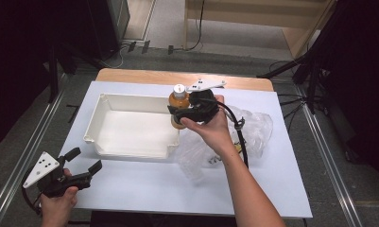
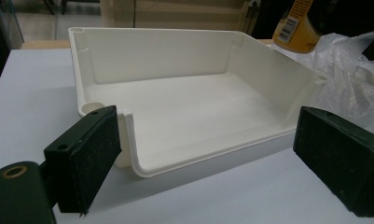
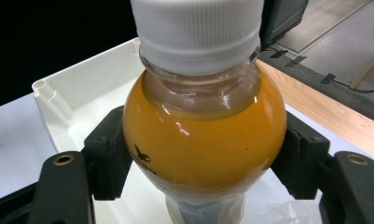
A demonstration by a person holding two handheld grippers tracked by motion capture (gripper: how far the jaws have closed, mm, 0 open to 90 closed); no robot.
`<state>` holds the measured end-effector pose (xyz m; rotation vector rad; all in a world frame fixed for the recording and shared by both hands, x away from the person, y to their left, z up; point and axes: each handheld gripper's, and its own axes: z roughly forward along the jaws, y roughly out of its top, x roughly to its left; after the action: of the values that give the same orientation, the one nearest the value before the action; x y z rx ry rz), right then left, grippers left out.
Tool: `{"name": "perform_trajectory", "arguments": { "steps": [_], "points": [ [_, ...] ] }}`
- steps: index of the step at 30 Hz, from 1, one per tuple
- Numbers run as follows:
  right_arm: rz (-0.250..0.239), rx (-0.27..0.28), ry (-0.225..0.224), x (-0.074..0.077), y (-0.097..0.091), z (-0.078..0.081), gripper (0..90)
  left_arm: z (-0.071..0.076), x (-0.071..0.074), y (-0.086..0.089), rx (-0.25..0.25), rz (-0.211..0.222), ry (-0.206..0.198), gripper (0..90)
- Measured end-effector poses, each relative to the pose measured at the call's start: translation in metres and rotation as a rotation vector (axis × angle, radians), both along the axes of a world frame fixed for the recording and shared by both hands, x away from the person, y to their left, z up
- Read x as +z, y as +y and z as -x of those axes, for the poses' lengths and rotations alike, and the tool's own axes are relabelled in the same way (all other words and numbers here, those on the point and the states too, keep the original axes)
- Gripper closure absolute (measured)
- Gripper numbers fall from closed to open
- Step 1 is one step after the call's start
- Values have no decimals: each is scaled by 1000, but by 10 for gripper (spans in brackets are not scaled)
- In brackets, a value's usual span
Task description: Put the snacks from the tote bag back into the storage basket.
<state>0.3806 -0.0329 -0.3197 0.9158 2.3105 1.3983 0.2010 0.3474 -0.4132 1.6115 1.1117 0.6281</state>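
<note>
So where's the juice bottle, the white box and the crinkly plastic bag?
juice bottle (image 3: 203, 140), right gripper view, on its orange belly.
white box (image 1: 130, 101), high view, on its far wall.
plastic bag (image 1: 258, 125), high view, on its crumpled right side.

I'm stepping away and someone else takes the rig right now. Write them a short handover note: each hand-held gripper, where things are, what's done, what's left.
Right hand-held gripper: shut on the orange drink bottle, white cap up, held upright at the right edge of the white tray.
Left hand-held gripper: open, holding nothing, near the table's front left corner and pointing at the tray's low front side.
Crumpled clear plastic bag: on the table, right of the tray.
Done: bottle picked up and brought to the tray.
Left: the tray holds nothing so far; the likely next move is to set the bottle down inside it and release.
</note>
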Motion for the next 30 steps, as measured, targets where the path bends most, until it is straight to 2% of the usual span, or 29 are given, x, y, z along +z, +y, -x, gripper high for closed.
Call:
{"name": "perform_trajectory", "arguments": {
  "steps": [11,30],
  "points": [
    [-3,6,2,-3,12,-3,306,-1,0,-3,2,-13,3,27],
    [-5,19,7,-9,28,-7,306,0,-1,-2,2,-23,10,26]
  ]
}}
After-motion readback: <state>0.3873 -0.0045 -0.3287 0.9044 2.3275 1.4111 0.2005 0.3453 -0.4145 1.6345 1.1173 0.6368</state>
